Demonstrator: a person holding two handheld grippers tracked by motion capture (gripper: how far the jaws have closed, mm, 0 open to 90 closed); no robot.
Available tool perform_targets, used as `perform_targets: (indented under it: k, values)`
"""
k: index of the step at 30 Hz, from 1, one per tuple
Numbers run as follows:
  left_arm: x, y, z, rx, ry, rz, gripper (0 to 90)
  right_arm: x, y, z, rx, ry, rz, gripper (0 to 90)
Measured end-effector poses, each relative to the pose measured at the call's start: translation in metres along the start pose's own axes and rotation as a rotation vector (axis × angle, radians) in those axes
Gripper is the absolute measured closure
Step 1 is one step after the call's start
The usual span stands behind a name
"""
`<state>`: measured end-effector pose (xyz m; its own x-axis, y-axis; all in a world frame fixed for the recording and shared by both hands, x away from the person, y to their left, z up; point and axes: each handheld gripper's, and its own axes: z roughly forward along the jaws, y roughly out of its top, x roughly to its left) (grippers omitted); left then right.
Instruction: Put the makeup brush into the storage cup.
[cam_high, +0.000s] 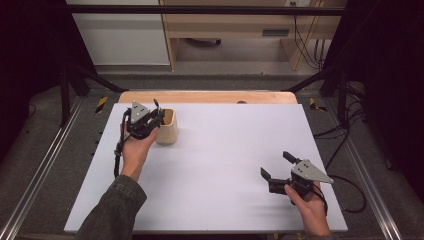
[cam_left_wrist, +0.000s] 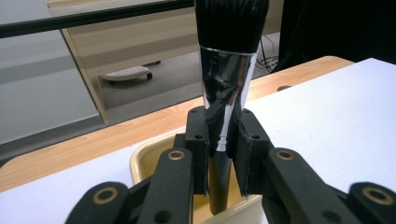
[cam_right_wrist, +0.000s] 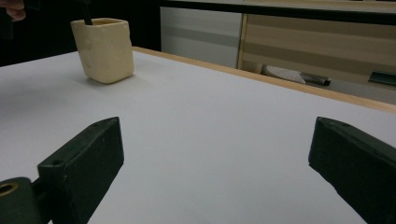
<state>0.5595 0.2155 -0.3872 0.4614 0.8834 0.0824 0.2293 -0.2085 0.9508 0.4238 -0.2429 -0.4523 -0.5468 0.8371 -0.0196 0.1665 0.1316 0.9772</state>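
The brush (cam_left_wrist: 229, 60) stands bristles-up with its handle down inside the cream cup (cam_high: 167, 127) at the far left of the desk (cam_high: 225, 150), a sensible way to keep the bristles off the surface. The left gripper (cam_left_wrist: 223, 140) has its jaws clamped on the brush's shiny metal collar, just above the cup's rim. The right gripper (cam_high: 278, 166) rests well apart near the desk's right front, jaws wide apart and holding nothing

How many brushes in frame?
1. The brush stands bristles-up, clamped in the left gripper, its handle down inside the cream cup at the table's far left. More could sit hidden inside the cup.
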Motion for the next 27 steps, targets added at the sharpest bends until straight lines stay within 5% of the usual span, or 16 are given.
perform_targets:
  k: [5,10,27]
  values:
    - [0.000,0.003,-0.007,-0.052,0.004,-0.007,56.2,0.000,0.000,0.000,-0.001,-0.002,0.001,3.6]
    - [0.000,0.007,-0.015,-0.084,0.005,0.022,53.8,0.001,0.000,0.000,-0.001,0.002,-0.004,3.6]
    - [-0.002,0.009,-0.022,-0.080,-0.026,0.036,41.9,0.000,0.001,0.000,-0.005,0.000,0.001,3.3]
